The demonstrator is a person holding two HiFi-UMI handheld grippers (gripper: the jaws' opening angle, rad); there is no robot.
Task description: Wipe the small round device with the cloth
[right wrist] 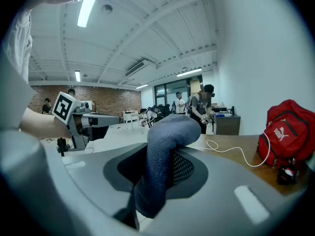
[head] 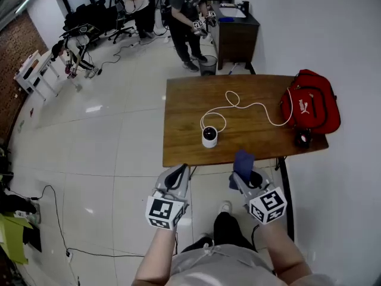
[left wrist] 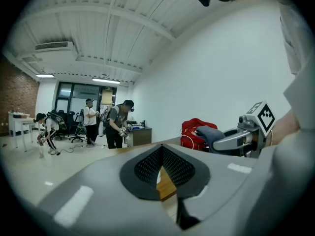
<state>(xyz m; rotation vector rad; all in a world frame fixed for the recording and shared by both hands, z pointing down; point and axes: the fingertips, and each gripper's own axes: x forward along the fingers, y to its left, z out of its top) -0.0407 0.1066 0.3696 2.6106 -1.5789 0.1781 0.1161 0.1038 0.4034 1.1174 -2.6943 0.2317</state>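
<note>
The small round white device (head: 209,136) stands near the front edge of the wooden table (head: 184,106), with its white cable (head: 247,107) looping off behind it. My right gripper (head: 242,170) hovers just off the table's front edge, right of the device, and is shut on a blue cloth (head: 243,160) (right wrist: 160,151) that sticks up between the jaws. My left gripper (head: 176,177) hangs in front of the table, left of the device, shut with nothing between its pads (left wrist: 162,168). The device is hidden in both gripper views.
A red bag (head: 311,108) lies on the table's right end, with a dark small object (head: 303,139) beside it. Two people (head: 186,16) stand beyond the table near a dark cabinet (head: 235,31). Chairs and cables sit on the white tile floor to the left.
</note>
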